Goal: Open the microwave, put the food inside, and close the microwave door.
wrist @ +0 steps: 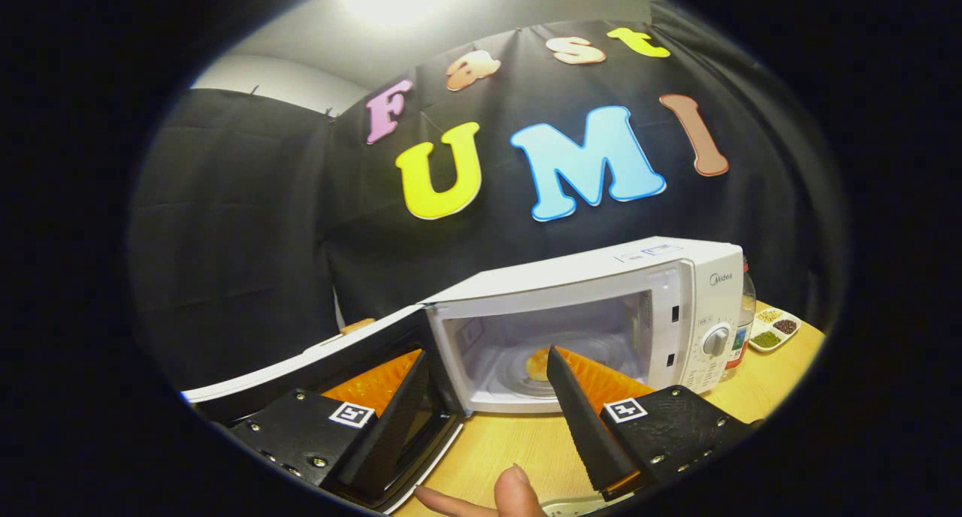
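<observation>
A white microwave (601,276) stands on the wooden table with its door (316,367) swung wide open to the left. Inside, a round golden piece of food (536,364) lies on the glass turntable. My gripper (488,363) is open in front of the cavity, with nothing between its fingers. The left finger overlaps the inner face of the open door, and the right finger's tip overlaps the cavity just beside the food. A person's fingers (496,497) show at the near edge, between my two fingers.
To the right of the microwave stand a clear bottle (745,314) and a small white tray (774,329) of seeds and spices. The wooden table (518,442) reaches toward me in front of the microwave.
</observation>
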The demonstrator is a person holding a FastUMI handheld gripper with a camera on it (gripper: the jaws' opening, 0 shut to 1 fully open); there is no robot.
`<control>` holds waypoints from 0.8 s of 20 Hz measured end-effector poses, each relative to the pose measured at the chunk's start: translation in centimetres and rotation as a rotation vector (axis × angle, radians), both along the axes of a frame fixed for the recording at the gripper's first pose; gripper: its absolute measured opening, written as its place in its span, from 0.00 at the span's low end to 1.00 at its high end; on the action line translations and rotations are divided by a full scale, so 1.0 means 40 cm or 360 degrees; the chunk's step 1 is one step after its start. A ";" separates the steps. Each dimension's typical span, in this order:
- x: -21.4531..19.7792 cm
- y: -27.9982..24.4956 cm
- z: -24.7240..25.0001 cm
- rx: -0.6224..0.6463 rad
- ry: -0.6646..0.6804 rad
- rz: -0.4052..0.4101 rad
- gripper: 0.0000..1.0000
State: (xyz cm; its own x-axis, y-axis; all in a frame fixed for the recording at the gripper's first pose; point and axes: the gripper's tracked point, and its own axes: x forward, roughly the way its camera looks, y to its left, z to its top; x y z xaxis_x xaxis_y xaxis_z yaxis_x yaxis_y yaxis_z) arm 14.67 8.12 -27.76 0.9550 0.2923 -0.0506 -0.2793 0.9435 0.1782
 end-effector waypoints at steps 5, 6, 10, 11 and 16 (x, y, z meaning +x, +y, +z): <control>-0.197 0.097 0.042 -0.0121 -0.0129 0.0233 0.96; -0.234 0.117 0.050 -0.0135 -0.0148 0.0279 0.95; -0.371 0.189 0.087 -0.0123 -0.0196 0.0426 0.96; -0.402 0.204 0.097 -0.0124 -0.0219 0.0457 0.96; -0.524 0.316 0.095 -0.0223 -0.0291 0.0603 0.80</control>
State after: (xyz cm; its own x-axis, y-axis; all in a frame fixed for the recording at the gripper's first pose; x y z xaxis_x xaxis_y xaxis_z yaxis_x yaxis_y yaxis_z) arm -6.29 20.76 -23.97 0.7788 0.6257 0.0451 -0.6250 0.7801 -0.0283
